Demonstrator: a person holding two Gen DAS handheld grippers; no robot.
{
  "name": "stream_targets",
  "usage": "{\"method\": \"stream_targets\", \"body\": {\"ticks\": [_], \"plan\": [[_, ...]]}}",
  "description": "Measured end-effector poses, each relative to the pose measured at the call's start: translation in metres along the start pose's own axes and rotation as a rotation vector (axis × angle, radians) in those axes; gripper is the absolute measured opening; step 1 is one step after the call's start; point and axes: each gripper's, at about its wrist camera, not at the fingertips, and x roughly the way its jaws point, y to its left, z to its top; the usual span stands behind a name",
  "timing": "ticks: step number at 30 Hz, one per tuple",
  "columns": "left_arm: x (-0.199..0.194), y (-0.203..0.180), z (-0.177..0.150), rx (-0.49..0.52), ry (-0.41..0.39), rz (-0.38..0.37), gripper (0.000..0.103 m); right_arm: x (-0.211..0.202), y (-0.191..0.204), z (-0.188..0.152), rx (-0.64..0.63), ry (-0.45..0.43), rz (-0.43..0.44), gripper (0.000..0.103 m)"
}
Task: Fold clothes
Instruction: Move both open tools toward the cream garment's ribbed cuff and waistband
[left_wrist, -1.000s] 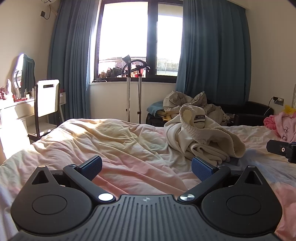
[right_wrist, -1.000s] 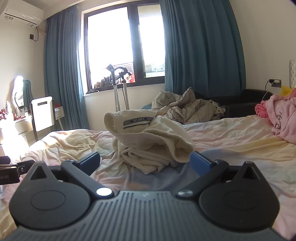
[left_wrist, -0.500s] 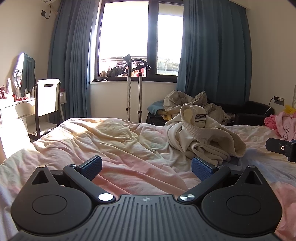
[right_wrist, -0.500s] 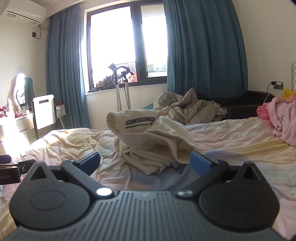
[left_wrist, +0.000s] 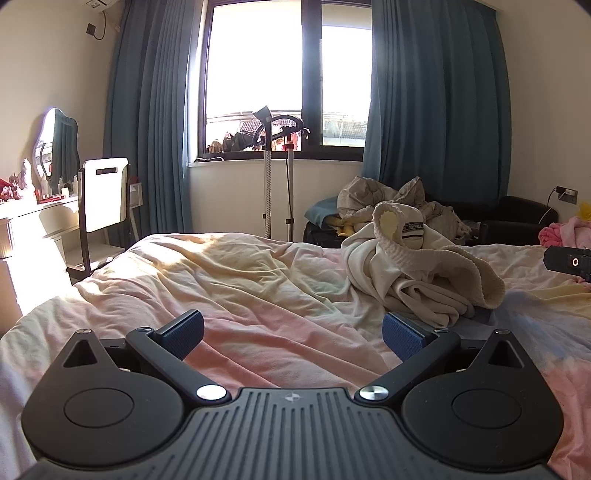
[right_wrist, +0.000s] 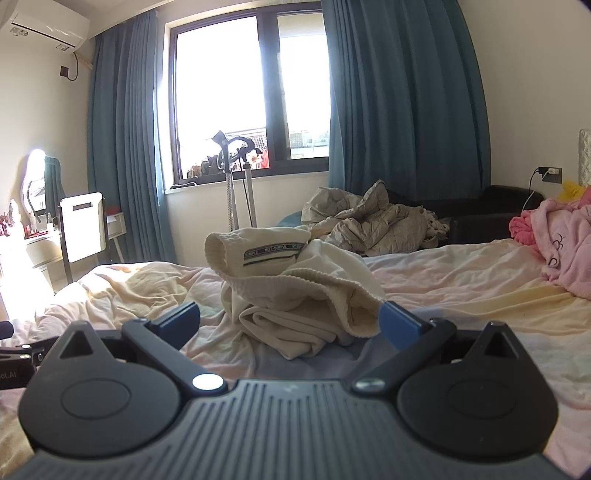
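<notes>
A cream garment (right_wrist: 295, 288) lies in a crumpled heap on the bed (right_wrist: 461, 288). In the right wrist view it sits in the middle of the frame, just beyond the fingertips; in the left wrist view it is at the centre right, ahead and to the side. A ribbed cuff with a dark printed band stands up at the top of the heap, and a wide ribbed hem hangs open at the lower right of it.

The right gripper (right_wrist: 290, 319) is released – its blue pads are spread wide and hold nothing, though the right pad appears very near the hem. The left gripper (left_wrist: 293, 330) is released as well, wide apart over bare sheet, with the garment well off to its right. At the right edge of the left view a dark part of the other tool (left_wrist: 567, 260) is visible.

In my judgement the task is at its beginning: the garment is not yet spread, and no fold is made. The step in hand seems to be the approach for a first grasp.

The next move calls for one gripper to close on a clear edge – the hem or the cuff looks the easiest – and for the other to find a second point, so the cloth can be lifted and laid flat. The layers are bunched, so pinching only one layer may be difficult. A pink cloth (right_wrist: 561, 236) lies at the far right, apart from the work.
</notes>
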Motion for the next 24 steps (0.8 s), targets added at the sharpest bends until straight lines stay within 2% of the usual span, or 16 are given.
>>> {"method": "stream_targets", "body": {"ticks": [8, 13, 16, 20, 24], "plan": [[0.004, 0.0, 0.003, 0.014, 0.003, 0.017, 0.103, 0.019, -0.016, 0.021, 0.005, -0.024, -0.02, 0.103], [0.017, -0.018, 0.015, 0.063, -0.003, -0.022, 0.103, 0.021, -0.034, 0.025, 0.02, -0.023, -0.08, 0.103], [0.035, -0.039, 0.03, 0.099, -0.003, -0.048, 0.103, 0.024, -0.045, 0.017, 0.006, 0.013, -0.156, 0.103], [0.072, -0.073, 0.052, 0.123, 0.013, -0.078, 0.101, 0.027, -0.067, 0.01, 0.095, 0.061, -0.18, 0.103], [0.111, -0.108, 0.062, 0.208, 0.0, -0.093, 0.098, 0.033, -0.072, 0.003, 0.125, 0.093, -0.183, 0.103]]}}
